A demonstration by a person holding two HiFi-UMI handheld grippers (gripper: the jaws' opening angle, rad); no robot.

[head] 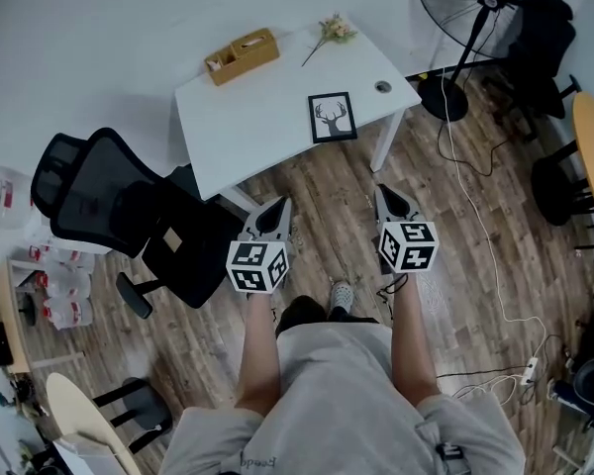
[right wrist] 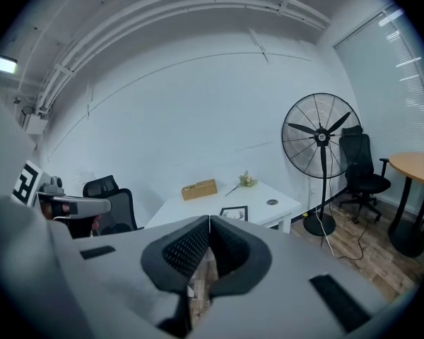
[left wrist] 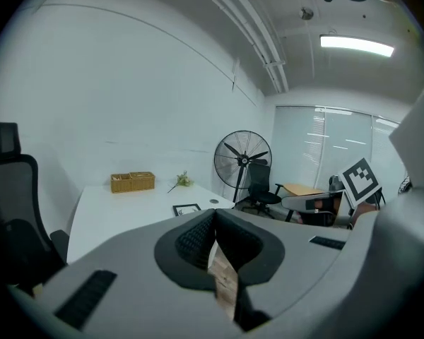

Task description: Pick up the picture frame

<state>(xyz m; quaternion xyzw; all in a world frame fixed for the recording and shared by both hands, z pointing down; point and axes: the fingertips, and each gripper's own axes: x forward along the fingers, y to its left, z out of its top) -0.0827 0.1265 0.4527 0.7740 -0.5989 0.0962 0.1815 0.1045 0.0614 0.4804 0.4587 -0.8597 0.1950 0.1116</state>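
Fingers (left wrist: 192, 241) of left gripper (head: 275, 212) and right gripper (head: 389, 198) meet, gripping nothing. Picture frame (head: 333, 117) lies flat near the surface's (head: 247, 117) front edge, well ahead, so an approach likely comes first.

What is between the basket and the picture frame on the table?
Nothing. The head view shows only bare table between the basket and the picture frame.
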